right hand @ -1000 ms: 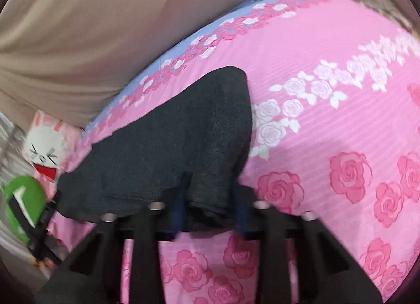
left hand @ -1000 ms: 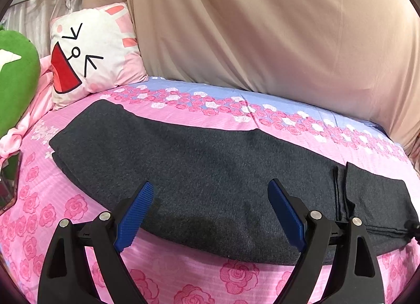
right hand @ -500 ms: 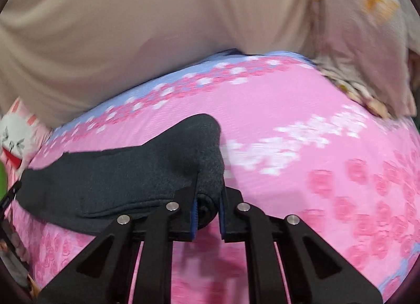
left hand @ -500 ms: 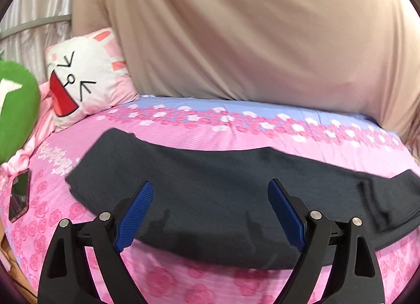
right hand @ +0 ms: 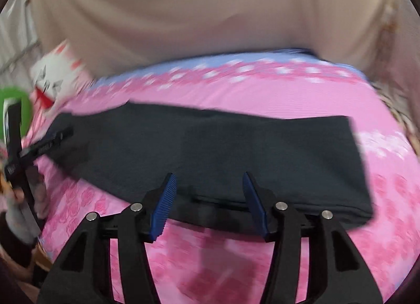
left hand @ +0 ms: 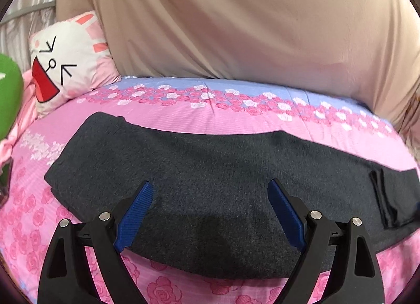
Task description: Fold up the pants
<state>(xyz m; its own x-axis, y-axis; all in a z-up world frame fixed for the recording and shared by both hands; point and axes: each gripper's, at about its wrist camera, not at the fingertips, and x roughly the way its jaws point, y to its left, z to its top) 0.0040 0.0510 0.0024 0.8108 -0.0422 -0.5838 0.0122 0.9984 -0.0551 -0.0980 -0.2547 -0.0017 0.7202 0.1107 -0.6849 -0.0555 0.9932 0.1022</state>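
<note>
Pants: your dark grey pants (left hand: 210,180) lie flat in a long folded band across the middle of the pink rose bed (left hand: 183,117).
Right end: a narrow fold shows at frame right.
Left gripper (left hand: 210,214): you hold it spread wide, empty, over the near edge.
Right gripper (right hand: 208,201): its jaws have just been opening; nothing pinched, cloth lying beneath.

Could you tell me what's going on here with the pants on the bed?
A person with a gripper in each hand is folding dark grey pants laid lengthwise across a pink floral bedspread. The right gripper has just been opening; nothing is between its pads now, and the pants lie flat. The left gripper hovers open over the near edge, holding nothing.
</note>
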